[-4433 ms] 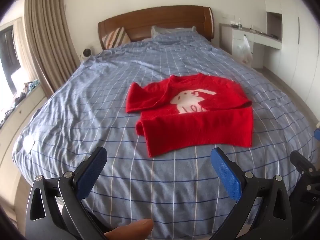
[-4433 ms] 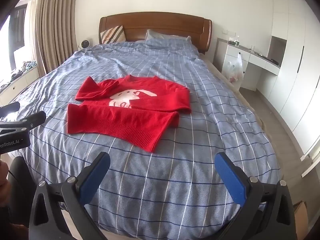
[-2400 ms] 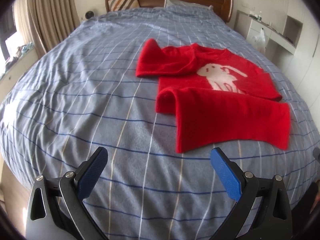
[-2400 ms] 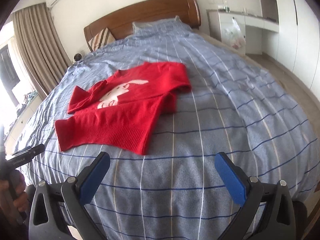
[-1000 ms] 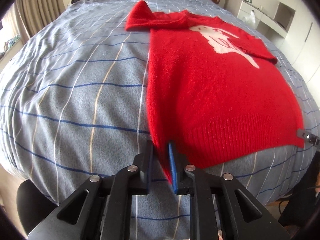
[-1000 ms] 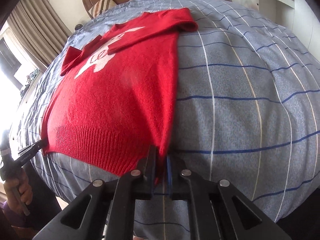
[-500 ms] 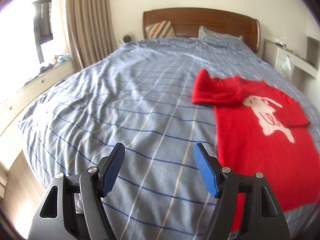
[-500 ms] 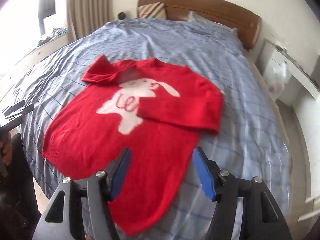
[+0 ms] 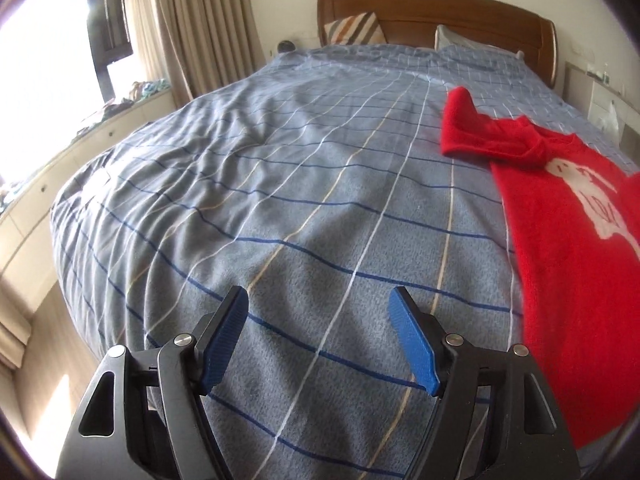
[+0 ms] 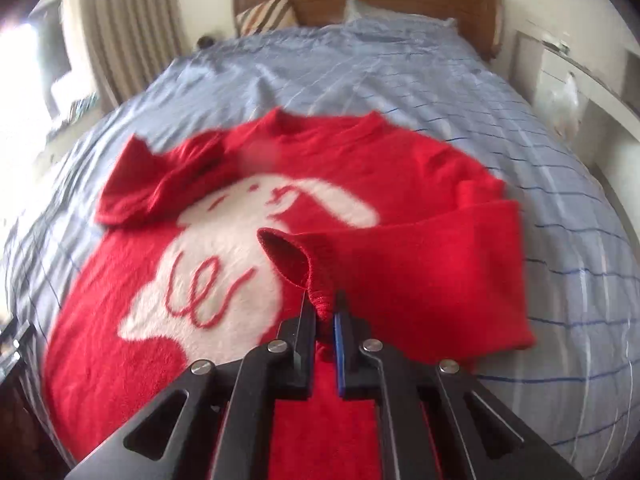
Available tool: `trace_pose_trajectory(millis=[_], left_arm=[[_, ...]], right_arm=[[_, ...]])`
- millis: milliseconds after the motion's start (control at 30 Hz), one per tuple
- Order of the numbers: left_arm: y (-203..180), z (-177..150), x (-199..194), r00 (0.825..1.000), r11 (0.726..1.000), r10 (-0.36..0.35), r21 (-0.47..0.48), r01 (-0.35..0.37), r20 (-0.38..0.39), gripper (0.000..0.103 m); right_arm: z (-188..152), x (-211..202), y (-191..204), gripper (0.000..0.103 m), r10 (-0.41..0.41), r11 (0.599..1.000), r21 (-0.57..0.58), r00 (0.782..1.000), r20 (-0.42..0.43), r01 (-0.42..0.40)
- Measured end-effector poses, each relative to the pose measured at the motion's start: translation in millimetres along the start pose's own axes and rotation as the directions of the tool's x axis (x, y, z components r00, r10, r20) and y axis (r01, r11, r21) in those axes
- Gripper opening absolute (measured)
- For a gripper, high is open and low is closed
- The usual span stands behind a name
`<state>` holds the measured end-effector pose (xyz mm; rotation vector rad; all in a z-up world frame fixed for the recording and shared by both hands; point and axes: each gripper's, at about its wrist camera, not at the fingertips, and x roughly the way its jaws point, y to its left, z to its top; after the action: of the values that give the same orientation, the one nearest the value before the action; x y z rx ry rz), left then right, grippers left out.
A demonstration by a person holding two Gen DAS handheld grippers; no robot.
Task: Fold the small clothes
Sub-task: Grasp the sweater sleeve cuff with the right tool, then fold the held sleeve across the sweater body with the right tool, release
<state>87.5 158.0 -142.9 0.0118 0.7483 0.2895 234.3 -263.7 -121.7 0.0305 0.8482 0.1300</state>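
Note:
A red sweater (image 10: 168,352) with a white rabbit on its front lies flat on the blue checked bedspread (image 10: 400,80). My right gripper (image 10: 323,308) is shut on the cuff of its right sleeve (image 10: 420,276), which lies folded across the body. The left sleeve (image 10: 160,176) is bunched at the upper left. In the left wrist view the sweater (image 9: 568,264) lies at the right. My left gripper (image 9: 318,312) is open and empty over bare bedspread (image 9: 280,184), to the left of the sweater.
A wooden headboard (image 9: 432,12) with a striped cushion (image 9: 352,28) and a pillow (image 10: 392,16) stands at the far end. Curtains (image 9: 200,28) and a window ledge run along the left. A white desk (image 10: 580,76) stands to the right of the bed.
Both grippers let go of the sweater's hem after it was pulled flat. My right gripper then moved in and shut on the right sleeve's cuff. My left gripper stays open off to the left.

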Motion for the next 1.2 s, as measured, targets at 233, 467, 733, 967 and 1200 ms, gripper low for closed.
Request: trace_pose_trajectory(millis=[233, 467, 733, 967, 1200], left_arm=[[-0.3, -1.8, 4.1, 0.999, 0.999, -0.013, -0.029, 0.012, -0.034, 0.075], [1.4, -3.9, 9.2, 0.998, 0.998, -0.027, -0.055, 0.024, -0.054, 0.075], [3.4, -5.5, 10.8, 0.998, 0.998, -0.022, -0.059, 0.018, -0.062, 0.077], [1.8, -5.4, 12.2, 0.998, 0.998, -0.022, -0.054, 0.018, -0.066, 0.078], [0.3, -5.8, 13.8, 0.998, 0.999, -0.006, -0.035, 0.003, -0.066, 0.081]], right_arm=[[-28.2, -107.6, -203.7, 0.007, -0.158, 0.898, 0.429, 0.982, 0.1, 0.1], [-113.0, -110.0, -306.3, 0.012, -0.108, 0.734, 0.678, 0.992, 0.063, 0.037], [-136.5, -102.4, -326.0, 0.022, 0.01, 0.599, 0.782, 0.979, 0.204, -0.169], [-152.2, -109.7, -345.7, 0.002, -0.156, 0.585, 0.808, 0.987, 0.038, 0.062], [-159.8, -109.5, -341.7, 0.005, -0.167, 0.617, 0.783, 0.985, 0.037, 0.075]])
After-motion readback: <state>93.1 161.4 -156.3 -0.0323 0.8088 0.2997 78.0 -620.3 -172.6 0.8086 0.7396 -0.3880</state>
